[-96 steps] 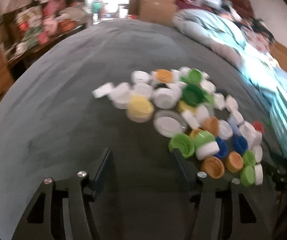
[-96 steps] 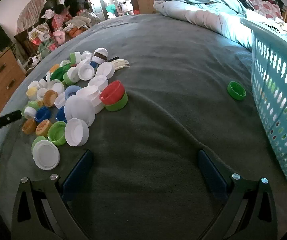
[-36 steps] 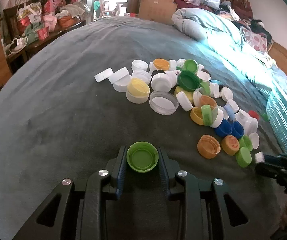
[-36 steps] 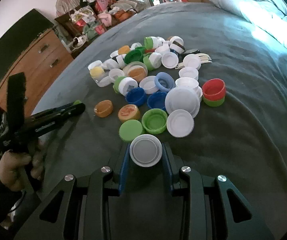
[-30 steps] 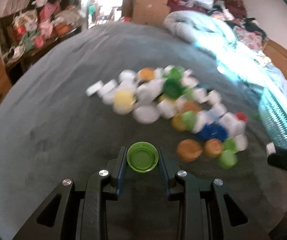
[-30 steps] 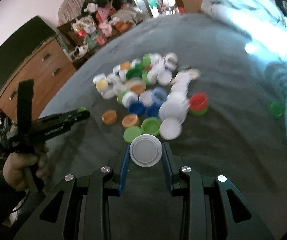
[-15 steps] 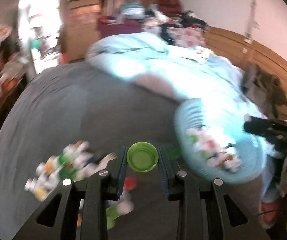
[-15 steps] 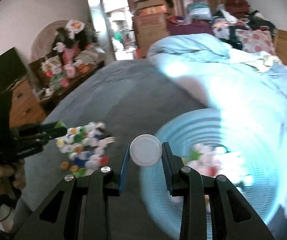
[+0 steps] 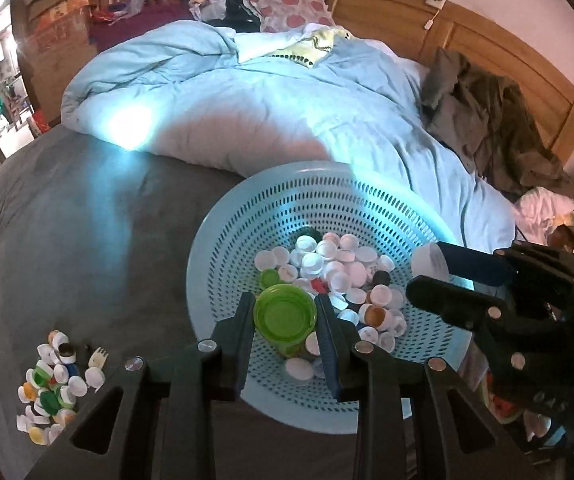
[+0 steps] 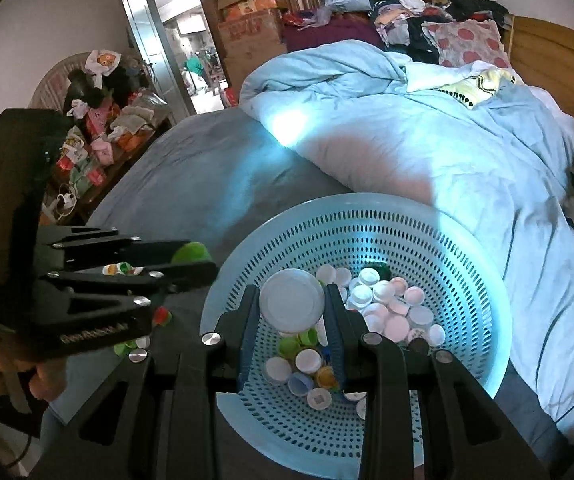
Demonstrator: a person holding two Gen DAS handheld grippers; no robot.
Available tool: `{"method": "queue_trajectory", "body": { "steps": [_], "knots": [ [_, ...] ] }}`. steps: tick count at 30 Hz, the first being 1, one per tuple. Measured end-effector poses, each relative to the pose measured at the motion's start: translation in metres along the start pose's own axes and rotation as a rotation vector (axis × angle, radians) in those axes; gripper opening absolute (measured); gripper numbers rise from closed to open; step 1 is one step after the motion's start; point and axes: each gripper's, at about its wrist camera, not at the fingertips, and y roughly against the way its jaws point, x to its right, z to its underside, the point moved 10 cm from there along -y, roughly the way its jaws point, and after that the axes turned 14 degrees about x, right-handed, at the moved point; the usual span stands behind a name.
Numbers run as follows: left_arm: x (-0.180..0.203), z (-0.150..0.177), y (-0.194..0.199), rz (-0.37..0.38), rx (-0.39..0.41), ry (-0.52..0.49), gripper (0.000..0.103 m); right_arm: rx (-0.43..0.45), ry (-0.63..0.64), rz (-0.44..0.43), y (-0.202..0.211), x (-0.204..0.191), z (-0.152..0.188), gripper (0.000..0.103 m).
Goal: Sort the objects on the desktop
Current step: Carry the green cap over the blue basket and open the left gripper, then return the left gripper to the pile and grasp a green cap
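Observation:
My left gripper (image 9: 285,312) is shut on a green bottle cap (image 9: 285,314) and hangs above the light-blue perforated basket (image 9: 227,236). My right gripper (image 10: 291,307) is shut on a white bottle cap (image 10: 291,301) over the same basket (image 10: 483,280), which holds several caps, mostly white. In the left wrist view the right gripper (image 9: 427,276) comes in from the right with its white cap (image 9: 429,261). In the right wrist view the left gripper (image 10: 195,262) reaches in from the left with the green cap (image 10: 191,252). The loose cap pile (image 9: 53,384) lies on the grey cover, lower left.
The basket rests on a bed's grey cover (image 9: 67,240) next to a bunched light-blue duvet (image 9: 287,100). A wooden headboard (image 9: 487,52) and clothes (image 9: 483,120) lie to the right. A person's hand (image 10: 11,364) grips the left tool. A small white fork (image 9: 98,358) lies by the pile.
Both grippers lifted off the cap pile and swung right, each still holding its cap. They now hang over the basket, with the pile left behind at lower left.

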Motion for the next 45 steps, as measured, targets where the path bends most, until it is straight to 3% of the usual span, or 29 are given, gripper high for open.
{"method": "queue_trajectory", "body": {
  "steps": [2,3,4,5,6,13,15,16,18,20,23,25,28,34,42,45],
  "knots": [
    [0.001,0.001,-0.002,0.005,-0.002,0.005,0.032,0.008,0.006,0.009,0.001,0.001,-0.002,0.029],
    [0.000,0.000,-0.001,-0.001,0.002,0.010,0.041,0.013,0.006,0.015,0.002,0.004,-0.002,0.031],
    [-0.004,0.000,0.000,-0.014,0.010,0.014,0.061,0.026,0.002,0.020,0.005,0.004,-0.003,0.043],
    [-0.011,-0.003,0.005,-0.046,0.039,0.019,0.071,0.043,-0.003,0.021,0.008,0.004,-0.005,0.056],
    [-0.016,-0.007,0.011,-0.066,0.066,0.024,0.081,0.064,-0.004,0.025,0.013,0.003,-0.008,0.059],
    [-0.058,0.000,0.063,-0.082,0.168,0.068,0.082,0.141,-0.005,-0.022,0.038,-0.021,-0.010,0.059],
    [-0.081,0.015,0.086,-0.113,0.216,0.073,0.087,0.150,-0.001,-0.055,0.045,-0.035,0.007,0.063],
    [-0.096,0.028,0.098,-0.129,0.242,0.088,0.090,0.147,-0.004,-0.066,0.045,-0.039,0.018,0.070],
    [-0.142,0.066,0.119,-0.200,0.268,0.143,0.090,0.128,-0.019,-0.092,0.042,-0.049,0.044,0.072],
    [-0.198,0.126,0.132,-0.283,0.235,0.239,0.088,0.078,-0.031,-0.129,0.034,-0.063,0.079,0.072],
    [-0.247,0.208,0.135,-0.373,0.137,0.315,0.073,-0.019,-0.034,-0.175,0.019,-0.089,0.135,0.072],
    [-0.265,0.260,0.129,-0.394,0.060,0.367,0.061,-0.090,-0.046,-0.199,0.009,-0.103,0.170,0.072],
    [-0.262,0.298,0.117,-0.374,0.017,0.389,0.052,-0.165,-0.055,-0.209,-0.003,-0.115,0.204,0.072],
    [-0.216,0.304,0.080,-0.285,0.011,0.303,0.044,-0.175,-0.046,-0.183,-0.003,-0.111,0.210,0.072],
    [-0.217,0.280,0.046,-0.278,0.033,0.297,0.042,-0.157,-0.066,-0.132,-0.002,-0.103,0.210,0.071],
    [-0.212,0.276,0.041,-0.267,0.034,0.271,0.042,-0.161,-0.056,-0.139,-0.004,-0.108,0.209,0.064]
  ]
}}
